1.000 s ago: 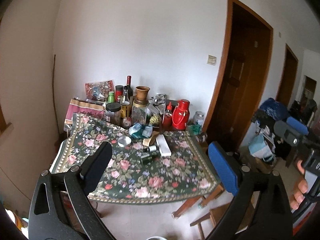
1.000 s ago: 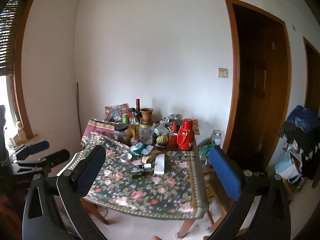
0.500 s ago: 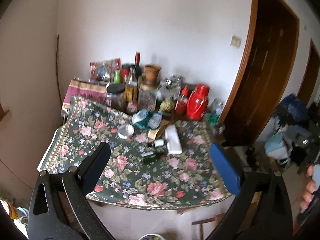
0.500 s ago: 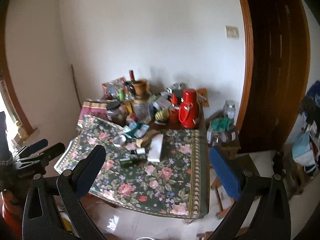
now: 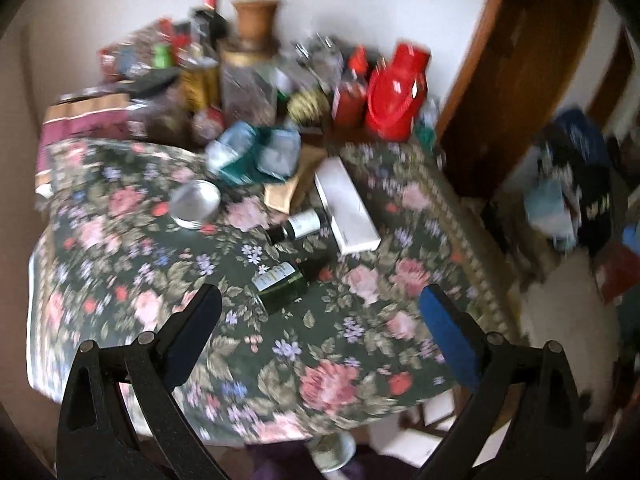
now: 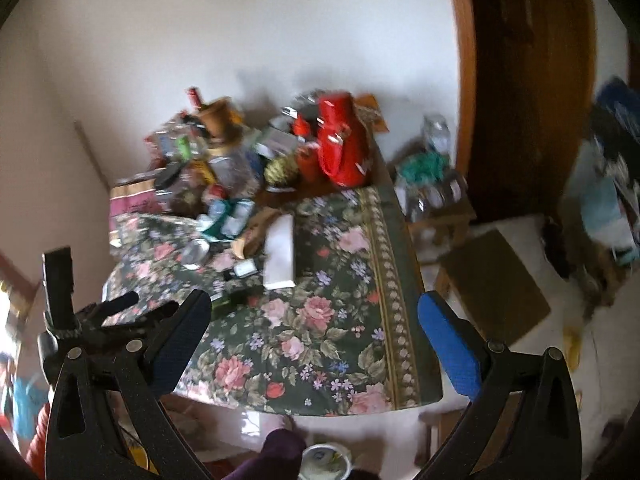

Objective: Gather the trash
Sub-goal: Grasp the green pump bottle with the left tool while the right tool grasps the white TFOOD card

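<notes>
A floral-cloth table (image 5: 328, 364) carries the litter. A green bottle (image 5: 280, 286) lies on its side just beyond my left gripper (image 5: 320, 320), which is open and empty above the cloth. Behind it lie a small dark bottle (image 5: 298, 226), a long white box (image 5: 346, 206), a round silver tin (image 5: 195, 204), crumpled teal wrappers (image 5: 256, 154) and a brown scrap (image 5: 294, 190). My right gripper (image 6: 314, 324) is open and empty over the table's near right part, with the white box (image 6: 280, 254) ahead. The left gripper (image 6: 140, 310) shows at its left. Both views are blurred.
Bottles, jars and a red thermos (image 5: 396, 92) crowd the table's back by the wall. A round white container (image 6: 326, 460) stands on the floor under the near edge, beside a purple sleeve (image 6: 276, 452). A low stool (image 6: 496, 280), a small side table (image 6: 436, 200) and a dark door (image 6: 528, 80) are at right.
Both grippers have come closer to the table and tipped downward, so the cloth and its litter fill more of each view. Both stay open and empty.
</notes>
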Demonstrator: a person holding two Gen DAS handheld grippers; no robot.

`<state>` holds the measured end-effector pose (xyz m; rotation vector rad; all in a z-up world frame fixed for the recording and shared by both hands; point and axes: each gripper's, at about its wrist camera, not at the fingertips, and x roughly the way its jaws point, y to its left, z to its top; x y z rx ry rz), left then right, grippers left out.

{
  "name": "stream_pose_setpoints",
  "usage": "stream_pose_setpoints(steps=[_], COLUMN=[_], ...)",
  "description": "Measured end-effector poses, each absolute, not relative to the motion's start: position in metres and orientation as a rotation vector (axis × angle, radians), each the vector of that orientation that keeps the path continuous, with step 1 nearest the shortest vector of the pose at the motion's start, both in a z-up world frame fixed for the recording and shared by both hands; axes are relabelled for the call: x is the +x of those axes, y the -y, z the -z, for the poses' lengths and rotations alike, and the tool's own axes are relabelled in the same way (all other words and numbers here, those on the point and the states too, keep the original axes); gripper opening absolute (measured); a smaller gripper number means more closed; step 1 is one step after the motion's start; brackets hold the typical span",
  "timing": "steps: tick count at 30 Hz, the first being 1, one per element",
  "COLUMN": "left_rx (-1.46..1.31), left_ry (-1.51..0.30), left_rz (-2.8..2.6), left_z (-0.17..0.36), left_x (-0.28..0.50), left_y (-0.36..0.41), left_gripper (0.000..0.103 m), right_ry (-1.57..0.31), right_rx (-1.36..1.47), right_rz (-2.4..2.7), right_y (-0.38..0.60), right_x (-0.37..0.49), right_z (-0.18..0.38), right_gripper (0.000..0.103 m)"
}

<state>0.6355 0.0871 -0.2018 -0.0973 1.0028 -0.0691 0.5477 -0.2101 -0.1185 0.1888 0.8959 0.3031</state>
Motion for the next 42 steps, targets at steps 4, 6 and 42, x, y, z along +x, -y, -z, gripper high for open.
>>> stream_pose_setpoints(steps=[4,6,42], left_rx=[-0.018,-0.008,-0.193], left_ry=[-1.094,-1.159,-1.109], left_rz=[0.166,0.224,-0.005], left_z=[0.24,0.264,0.259], left_x=[0.667,0.684,0.67], left_y=[-0.091,-0.096,-0.199], left_gripper=[0.098,0.088,0.041], right_ry=[-0.957,-0.986,-1.233], right_rx=[0.219,0.211,-0.202], right_rz=[-0.248,-0.224,-0.422], right_y=[0.195,0.185,0.02], right_x=[0.572,0.583,0.716], right_z=[0.143,0.155,0.304], right_gripper=[0.101,0.098,0.059])
